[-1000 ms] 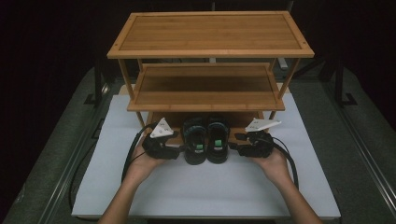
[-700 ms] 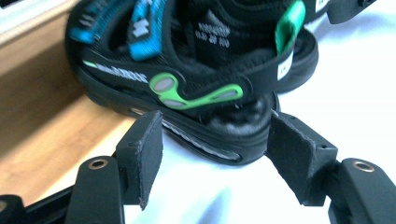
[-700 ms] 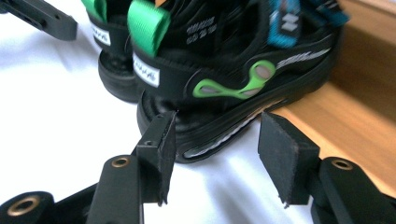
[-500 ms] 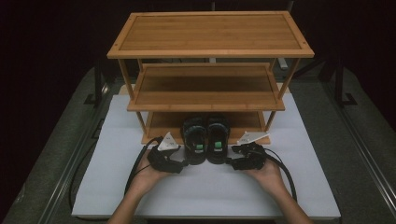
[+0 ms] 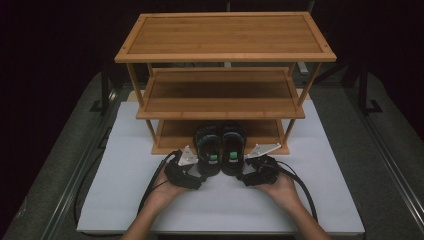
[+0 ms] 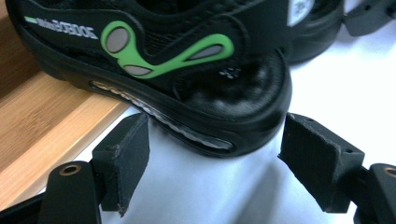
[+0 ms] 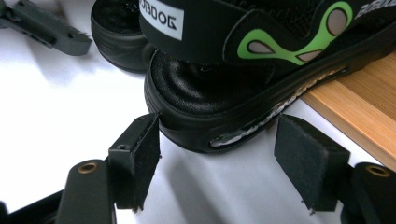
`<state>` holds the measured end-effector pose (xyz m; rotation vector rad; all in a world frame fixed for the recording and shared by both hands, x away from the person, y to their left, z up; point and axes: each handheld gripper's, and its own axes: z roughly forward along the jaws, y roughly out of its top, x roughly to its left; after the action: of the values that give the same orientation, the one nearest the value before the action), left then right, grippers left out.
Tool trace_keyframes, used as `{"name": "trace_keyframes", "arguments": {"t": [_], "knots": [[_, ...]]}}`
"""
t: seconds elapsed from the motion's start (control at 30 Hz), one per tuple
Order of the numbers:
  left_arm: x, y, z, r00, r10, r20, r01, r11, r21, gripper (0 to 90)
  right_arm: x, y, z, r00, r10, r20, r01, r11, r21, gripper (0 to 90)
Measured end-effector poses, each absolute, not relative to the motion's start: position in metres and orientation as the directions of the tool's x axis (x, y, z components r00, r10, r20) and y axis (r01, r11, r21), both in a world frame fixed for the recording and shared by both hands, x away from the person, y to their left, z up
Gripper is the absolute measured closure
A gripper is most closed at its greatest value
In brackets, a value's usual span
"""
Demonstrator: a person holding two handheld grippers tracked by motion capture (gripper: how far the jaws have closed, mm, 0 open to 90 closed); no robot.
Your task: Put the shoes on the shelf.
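Sandals, a black pair with green trim, sat side by side at the front of the rack (image 5: 225, 107), toes on its bottom shelf and heels out over the white table (image 5: 125, 200).

Left sandal (image 5: 208, 149): its heel showed in the left gripper view between the left claw (image 6: 215, 154) pads, raised a little off the table. Left pad (image 6: 125, 156) stood clear of the sole; right pad (image 6: 317, 158) sat just beside the heel's rim, not pressing. Jaws had just been opening, with the heel between them and no grip.

Right sandal (image 5: 233, 149): same picture in the right gripper view. Right claw (image 7: 219, 158) jaws stood wide on either side of the heel and had just been opening. Left pad (image 7: 140, 154) was at the sole's edge, whether touching could not be told; right pad (image 7: 308, 163) was apart from it.

High view: left claw (image 5: 192, 172) and right claw (image 5: 250, 172) sat low at the heels, a hand behind each, cables trailing back over the table.
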<state>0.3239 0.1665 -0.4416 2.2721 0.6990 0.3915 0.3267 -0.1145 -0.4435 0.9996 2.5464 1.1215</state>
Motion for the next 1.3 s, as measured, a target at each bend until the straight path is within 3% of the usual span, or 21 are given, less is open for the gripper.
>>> {"name": "trace_keyframes", "arguments": {"t": [0.3,0.6,0.8,0.93,1.3], "knots": [[0.324,0.164,-0.445,0.814,0.576,0.079,0.373,-0.621,0.689,24.8,0.326,-0.112,-0.447,-0.757,0.646,0.096,0.514,0.499,0.697,29.7],[0.327,0.168,-0.439,0.813,0.577,0.075,0.352,-0.590,0.726,27.2,0.330,-0.113,-0.442,-0.756,0.647,0.102,0.500,0.470,0.727,30.4],[0.336,0.168,-0.428,0.804,0.586,0.100,0.334,-0.584,0.739,30.2,0.338,-0.114,-0.435,-0.753,0.649,0.107,0.489,0.443,0.752,33.3],[0.346,0.169,-0.432,0.804,0.593,0.054,0.361,-0.557,0.748,30.8,0.343,-0.114,-0.436,-0.753,0.651,0.096,0.488,0.454,0.745,33.9],[0.366,0.168,-0.432,0.800,0.598,0.057,0.368,-0.563,0.740,32.3,0.359,-0.112,-0.436,-0.738,0.670,0.080,0.484,0.442,0.756,35.6]]}}
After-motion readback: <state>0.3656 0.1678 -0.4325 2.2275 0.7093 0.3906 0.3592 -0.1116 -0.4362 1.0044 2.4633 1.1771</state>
